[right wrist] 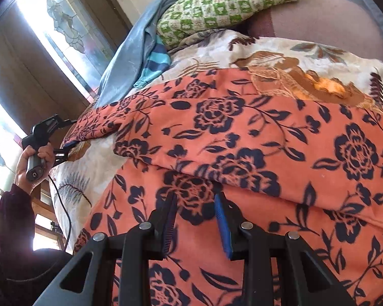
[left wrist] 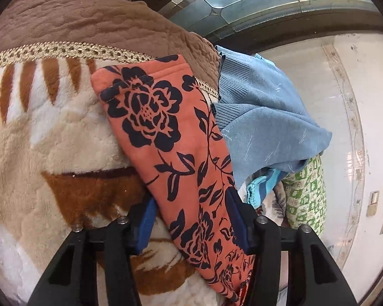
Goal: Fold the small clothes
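Left wrist view: I see my left gripper (left wrist: 191,219) with its jaws standing apart, one on each side of a long strip of the orange flowered garment (left wrist: 171,137). The cloth runs between the two blue pads (left wrist: 146,219), but I cannot tell if the pads press on it. The strip lies on a fluffy blanket (left wrist: 51,132) that is cream with brown shapes. Above it there is a brown quilt (left wrist: 89,17) with a gold braid edge. Just beside the orange strip, on its right, a blue sweater (left wrist: 265,117) lies in a heap and touches it. Under the sweater peeks a striped blue cloth (left wrist: 261,186), and next to that sits a green and white pillow (left wrist: 306,193). In the right wrist view, my right gripper (right wrist: 195,219) points down at the same orange garment (right wrist: 242,137), which is spread wide over the blanket (right wrist: 280,58) on the bed, with one layer folded over another. Its jaws are partly apart and sit on the cloth, with a bump of the fabric between them; I cannot tell if they pinch it. Far to the left a hand (right wrist: 32,163) in a dark sleeve holds the other gripper (right wrist: 63,137) at the edge of the orange cloth. The blue sweater (right wrist: 130,58) and the green pillow (right wrist: 217,7) lie at the far end of the bed.
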The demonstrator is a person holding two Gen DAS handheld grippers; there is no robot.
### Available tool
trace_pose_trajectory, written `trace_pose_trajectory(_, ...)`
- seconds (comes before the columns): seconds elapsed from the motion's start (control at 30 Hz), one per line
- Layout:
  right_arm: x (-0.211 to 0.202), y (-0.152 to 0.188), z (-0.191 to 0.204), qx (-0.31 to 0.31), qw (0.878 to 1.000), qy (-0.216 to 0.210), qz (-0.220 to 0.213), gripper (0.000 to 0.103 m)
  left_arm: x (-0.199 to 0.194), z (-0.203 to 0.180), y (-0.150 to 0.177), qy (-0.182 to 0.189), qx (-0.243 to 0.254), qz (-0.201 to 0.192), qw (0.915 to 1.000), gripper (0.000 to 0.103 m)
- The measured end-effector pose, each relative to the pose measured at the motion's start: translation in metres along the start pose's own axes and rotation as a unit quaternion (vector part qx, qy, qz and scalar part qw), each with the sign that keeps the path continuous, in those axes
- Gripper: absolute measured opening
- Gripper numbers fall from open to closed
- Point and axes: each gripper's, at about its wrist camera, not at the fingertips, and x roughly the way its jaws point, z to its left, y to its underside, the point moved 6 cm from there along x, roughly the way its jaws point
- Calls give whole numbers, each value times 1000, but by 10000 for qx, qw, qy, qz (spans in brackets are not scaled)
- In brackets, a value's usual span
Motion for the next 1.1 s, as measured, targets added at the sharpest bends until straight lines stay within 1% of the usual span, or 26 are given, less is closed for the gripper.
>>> trace_pose_trajectory(0.07, 18, -15, 14, 62, 9999, -120, 20, 34, 3, -3, -3, -58, 67, -123, 9999, 51)
trace_pose_trajectory(0.13, 37, -31, 24, 199, 9996, -196, 7, 34, 4, -5, -8, -83, 66, -284, 9995, 36)
trace_pose_trajectory(0.17, 46, -38, 28, 245, 9995, -197, -3, 34, 11, -6, -14, -61, 52, -340, 9994, 21)
trace_pose_trajectory(0.2, 55, -45, 30, 283, 9994, -178, 9, 34, 15, -5, -18, -49, 25, -350, 9994, 12)
trace_pose_trajectory(0.23, 65, -51, 32, 321, 9994, -145, 44, 34, 19, 0, -20, -72, 1, -324, 9994, 11)
trace_pose_trajectory(0.27, 75, -54, 31, 380, 9992, -86, 110, 34, 22, 3, -21, -67, -9, -300, 9995, 8)
trace_pose_trajectory(0.33, 95, -55, 27, 467, 9986, 41, 236, 34, 25, 4, -24, 9, -29, -321, 9995, 6)
trace_pose_trajectory(0.4, 99, -56, 29, 312, 9994, 108, 94, 34, 24, 4, -24, 19, 17, -341, 9994, 6)
trace_pose_trajectory(0.47, 97, -56, 31, 299, 9993, 135, 160, 34, 22, 1, -23, -19, 116, -396, 9991, 5)
trace_pose_trajectory(0.5, 93, -57, 29, 359, 9991, 75, 235, 34, 18, -4, -22, 16, 189, -444, 9988, 5)
trace_pose_trajectory(0.53, 88, -57, 26, 474, 9985, -11, 275, 34, 13, -12, -21, 102, 316, -514, 9981, 5)
trace_pose_trajectory(0.6, 72, -57, 15, 690, 9974, -88, 187, 34, 1, -35, -16, 178, 751, -649, 9949, 4)
trace_pose_trajectory(0.67, 51, -55, 3, 730, 9973, -24, 28, 34, -14, -62, -3, 168, 1293, -755, 9886, 4)
trace_pose_trajectory(0.73, 28, -52, -13, 786, 9968, 70, -133, 34, -29, -94, 17, 335, 1809, -838, 9794, 4)
trace_pose_trajectory(0.77, 15, -49, -23, 849, 9961, 90, -215, 34, -36, -111, 31, 412, 2090, -858, 9733, 4)
trace_pose_trajectory(0.83, -12, -44, -43, 1022, 9937, 99, -442, 34, -48, -147, 68, 513, 2734, -865, 9566, 4)
trace_pose_trajectory(0.93, -52, -33, -81, 1330, 9880, 210, -761, 34, -57, -200, 141, 751, 3647, -739, 9252, 4)
trace_pose_trajectory(0.97, -64, -28, -95, 1421, 9856, 281, -869, 34, -58, -215, 169, 838, 3933, -649, 9133, 4)
trace_pose_trajectory(1.03, -87, -22, -126, 1630, 9798, 428, -1081, 34, -54, -243, 229, 997, 4456, -419, 8887, 4)
trace_pose_trajectory(1.1, -108, -14, -160, 2005, 9694, 521, -1321, 34, -43, -263, 293, 1162, 4920, -67, 8628, 4)
